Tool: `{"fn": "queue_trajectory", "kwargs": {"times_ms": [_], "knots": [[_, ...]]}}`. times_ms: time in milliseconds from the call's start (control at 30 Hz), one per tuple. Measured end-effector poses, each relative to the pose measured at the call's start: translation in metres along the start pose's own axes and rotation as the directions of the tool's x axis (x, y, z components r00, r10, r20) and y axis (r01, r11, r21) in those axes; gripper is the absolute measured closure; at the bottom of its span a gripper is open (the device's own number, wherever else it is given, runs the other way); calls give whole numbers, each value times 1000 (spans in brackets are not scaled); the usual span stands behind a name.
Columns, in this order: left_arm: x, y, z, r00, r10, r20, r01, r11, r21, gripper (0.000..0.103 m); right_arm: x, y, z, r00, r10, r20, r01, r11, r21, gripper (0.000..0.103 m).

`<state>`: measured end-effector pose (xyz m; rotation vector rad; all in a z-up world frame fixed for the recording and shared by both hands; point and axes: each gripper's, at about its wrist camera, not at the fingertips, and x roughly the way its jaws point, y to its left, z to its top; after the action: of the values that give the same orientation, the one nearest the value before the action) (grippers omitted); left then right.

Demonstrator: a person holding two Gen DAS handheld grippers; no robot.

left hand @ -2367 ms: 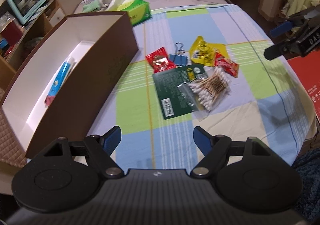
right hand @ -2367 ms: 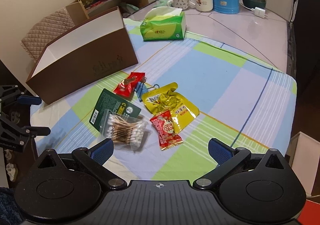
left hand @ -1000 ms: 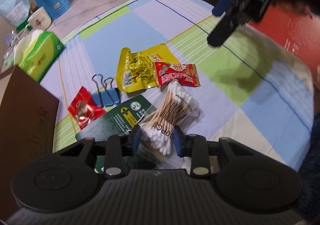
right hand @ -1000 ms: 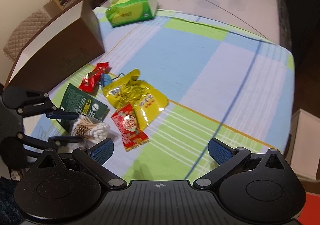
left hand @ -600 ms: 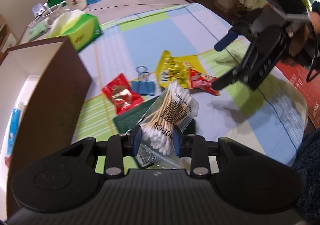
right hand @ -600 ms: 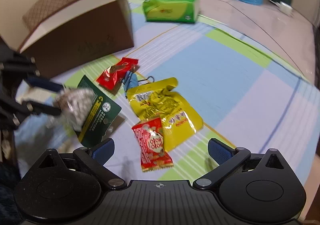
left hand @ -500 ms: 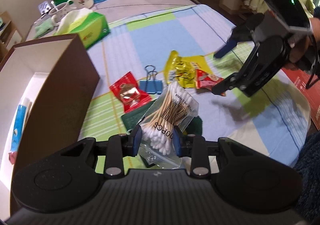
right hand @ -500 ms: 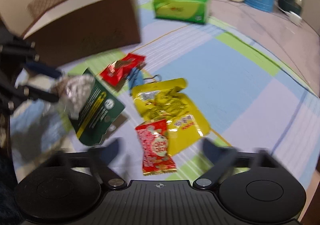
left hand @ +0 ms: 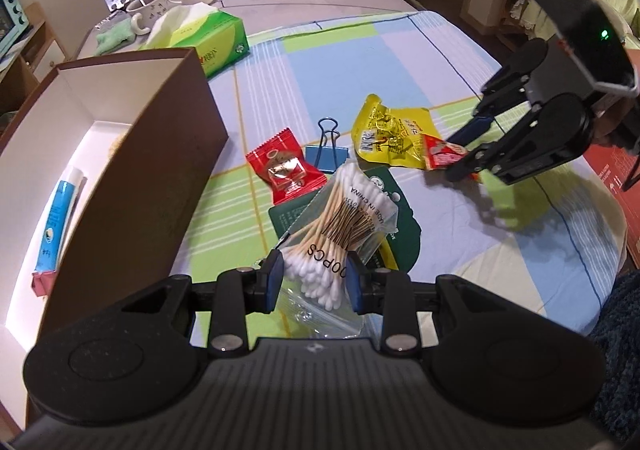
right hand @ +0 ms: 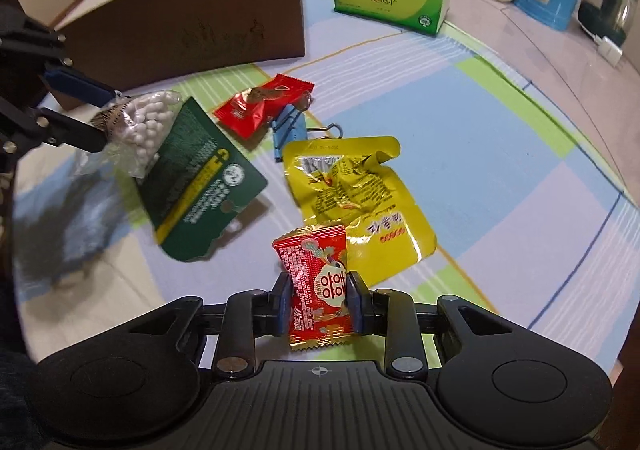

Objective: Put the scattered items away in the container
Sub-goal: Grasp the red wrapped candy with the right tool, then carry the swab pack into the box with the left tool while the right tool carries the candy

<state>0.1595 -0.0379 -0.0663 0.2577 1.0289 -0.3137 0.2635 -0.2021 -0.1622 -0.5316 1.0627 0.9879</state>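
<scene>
Your left gripper is clamped on one cotton swab bag, your right gripper on one red packet. Four items lie mid-frame: one red candy, one binder clip, one yellow pouch, one green card.

Checked cloth, matt, covers the bench. Brown box looks like matt card, white inside. Swab bag is clear crinkly plastic; yellow pouch and red sachet shine like glossy foil. Clip has wire metal handles. Left tongs are matt black plastic with blue pads.
</scene>
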Motion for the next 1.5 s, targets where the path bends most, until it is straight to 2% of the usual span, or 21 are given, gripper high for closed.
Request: {"fn": "queue_trajectory", "kwargs": {"times_ms": [333, 533, 833, 967, 1500], "knots": [[-39, 7, -19, 999, 31, 16, -31, 999, -34, 75, -45, 7, 2, 994, 101, -41, -98, 993, 63, 75], [-73, 25, -30, 996, 92, 23, -91, 995, -37, 75, -80, 19, 22, 993, 117, -7, -117, 993, 7, 75], [-121, 64, -31, 974, 221, 51, -222, 975, 17, 75, -122, 37, 90, 987, 122, 108, -112, 990, -90, 75], [-138, 79, -30, 964, 258, 66, -260, 965, 32, 75, -126, 50, 123, 982, 144, 126, -125, 982, -143, 75], [-155, 163, -34, 955, 290, 71, -293, 955, 49, 75, -99, 96, 235, 960, 231, 158, -189, 952, -242, 75]]}}
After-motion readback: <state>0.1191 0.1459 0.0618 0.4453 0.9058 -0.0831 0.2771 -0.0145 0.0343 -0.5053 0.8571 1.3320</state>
